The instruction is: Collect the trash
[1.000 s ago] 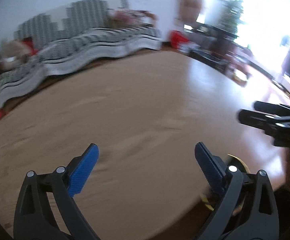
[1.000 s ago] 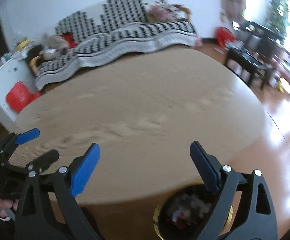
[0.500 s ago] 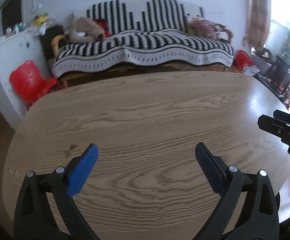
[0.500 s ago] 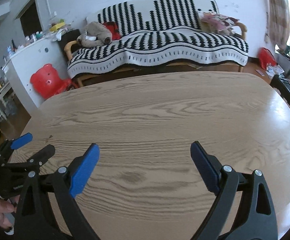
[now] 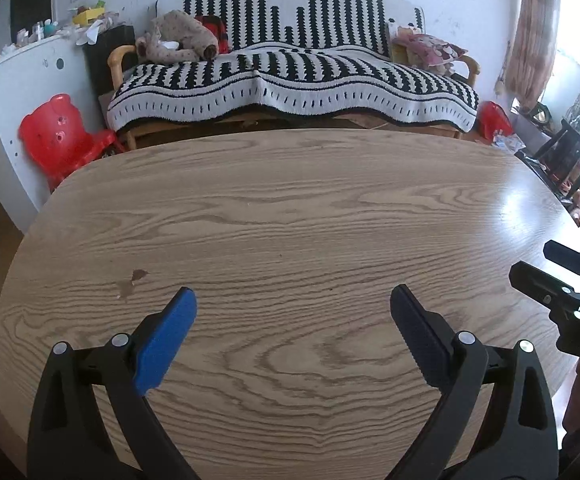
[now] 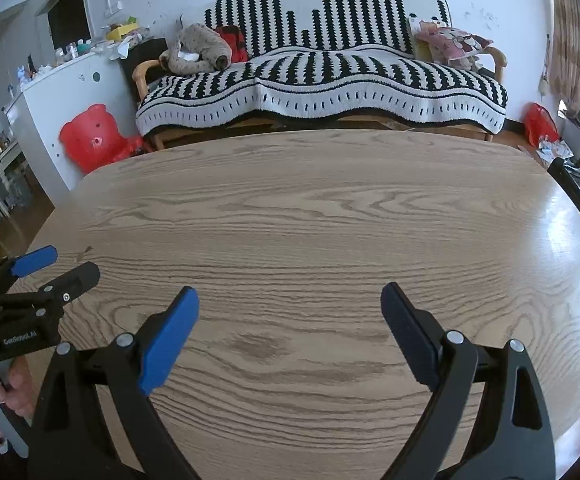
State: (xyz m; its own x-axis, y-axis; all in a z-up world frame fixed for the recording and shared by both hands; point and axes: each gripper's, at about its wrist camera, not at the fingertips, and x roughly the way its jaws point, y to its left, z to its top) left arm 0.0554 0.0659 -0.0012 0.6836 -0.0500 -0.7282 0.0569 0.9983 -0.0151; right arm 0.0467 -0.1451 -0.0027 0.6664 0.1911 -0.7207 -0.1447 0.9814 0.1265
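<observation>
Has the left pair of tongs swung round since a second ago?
Yes: the left tongs turned leftward, so the striped sofa now sits centred ahead.

Black tongs (image 5: 293, 328), blue pads (image 5: 166, 344), silver screws.

Daylight is admitted from the right; glare is seen on the table (image 5: 525, 204) right of the tongs; edges are bent.

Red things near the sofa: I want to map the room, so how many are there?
2: a red bear-shaped chair at the sofa's left end, a red bag at its right. More may be hidden.
</observation>
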